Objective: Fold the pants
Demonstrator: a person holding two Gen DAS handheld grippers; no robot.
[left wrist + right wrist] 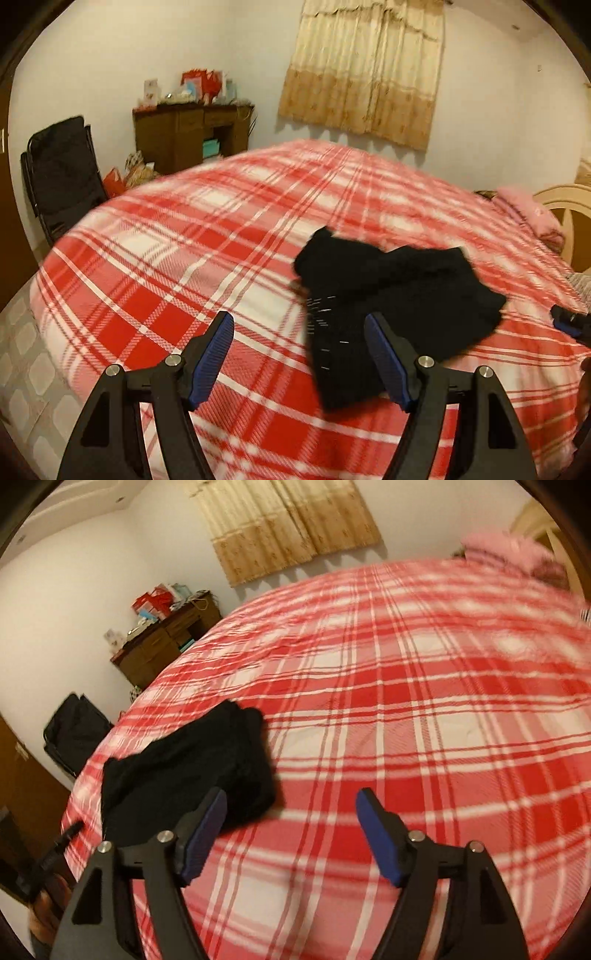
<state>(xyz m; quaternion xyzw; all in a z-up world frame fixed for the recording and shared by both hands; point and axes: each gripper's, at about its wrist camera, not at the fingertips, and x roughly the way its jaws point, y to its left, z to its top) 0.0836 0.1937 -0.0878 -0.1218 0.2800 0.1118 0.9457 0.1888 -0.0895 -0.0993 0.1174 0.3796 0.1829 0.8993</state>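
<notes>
Broadly, we found the bed, under its red and white plaid cover, filling most of both views. The black pants lay on it as a compact, folded bundle: right of centre in the left wrist view, and at lower left in the right wrist view.

We judged the folding largely done, since the bundle showed stacked layers and no leg trailing out. Its edges looked uneven, so a final squaring or pressing may have remained; blur kept us from confirming this.

We held the left gripper above the cover at the lower middle of its frame, angled downward. Its jaws stood wide apart and gripped nothing; the right pad overlapped the bundle's near end in the picture, but contact could not be confirmed.

We held the right gripper likewise angled down, at lower centre, jaws wide and empty, with bare cover between them and the pants just beyond the left pad.
</notes>
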